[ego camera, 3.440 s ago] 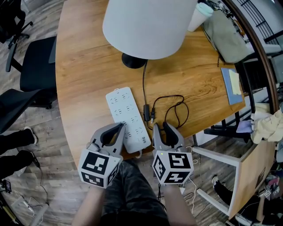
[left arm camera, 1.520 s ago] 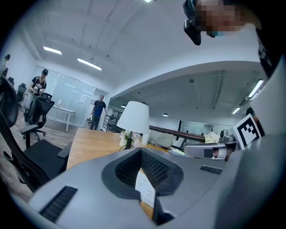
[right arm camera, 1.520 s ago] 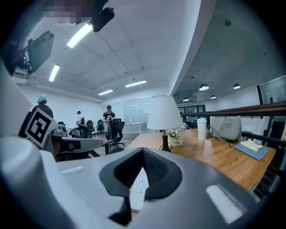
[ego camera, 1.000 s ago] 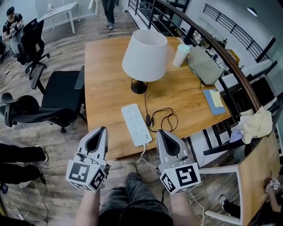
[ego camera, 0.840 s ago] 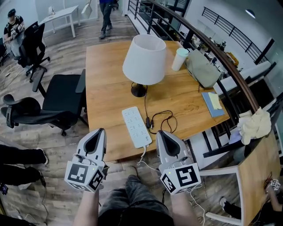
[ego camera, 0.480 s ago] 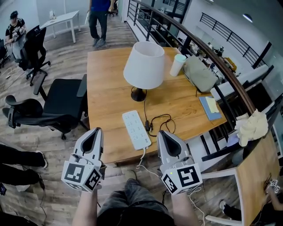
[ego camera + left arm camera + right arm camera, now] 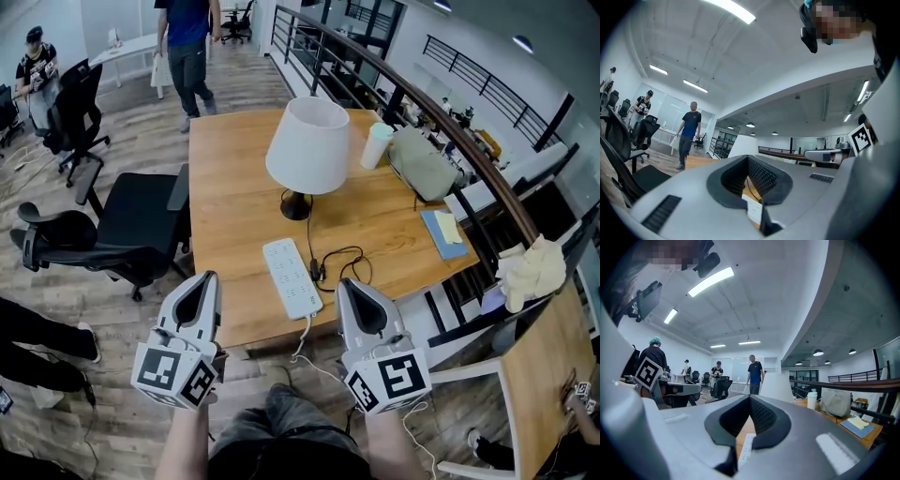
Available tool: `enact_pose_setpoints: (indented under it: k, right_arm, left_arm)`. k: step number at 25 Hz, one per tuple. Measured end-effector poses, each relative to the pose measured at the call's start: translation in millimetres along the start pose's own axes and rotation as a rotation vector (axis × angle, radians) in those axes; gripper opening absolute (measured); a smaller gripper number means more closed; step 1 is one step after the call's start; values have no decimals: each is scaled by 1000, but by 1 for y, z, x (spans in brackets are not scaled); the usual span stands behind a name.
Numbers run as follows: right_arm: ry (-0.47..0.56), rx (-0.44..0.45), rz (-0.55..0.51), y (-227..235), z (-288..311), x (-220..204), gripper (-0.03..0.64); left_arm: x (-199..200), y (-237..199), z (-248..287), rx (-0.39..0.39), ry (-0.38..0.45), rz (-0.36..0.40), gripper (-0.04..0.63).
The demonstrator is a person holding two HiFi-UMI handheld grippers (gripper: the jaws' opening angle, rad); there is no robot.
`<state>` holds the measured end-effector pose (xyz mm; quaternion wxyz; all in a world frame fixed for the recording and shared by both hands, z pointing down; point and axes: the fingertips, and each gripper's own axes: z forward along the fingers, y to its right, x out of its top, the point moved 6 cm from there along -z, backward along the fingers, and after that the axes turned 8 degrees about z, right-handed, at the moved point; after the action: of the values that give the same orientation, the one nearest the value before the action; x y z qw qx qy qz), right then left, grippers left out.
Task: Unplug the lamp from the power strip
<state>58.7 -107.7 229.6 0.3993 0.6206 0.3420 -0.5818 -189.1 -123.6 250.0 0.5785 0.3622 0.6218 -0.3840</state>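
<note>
Holding back from the near edge of the brown wooden surface, the left hand-held gripper and right hand-held gripper are both pinched together on nothing. Mid-frame, the long white power strip lies below the white-shaded lamp. The lamp's black plug seems to lie just beside the strip, already out. Keep both clear of it so nothing gets tugged.
</note>
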Motion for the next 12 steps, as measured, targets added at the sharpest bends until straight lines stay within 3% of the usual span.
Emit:
enact_pose_setpoints:
  k: [12]
  right_arm:
    - [15,-2,10,-6,-12,0,8]
  left_arm:
    - [3,7,-9,-10,12,-3,-3]
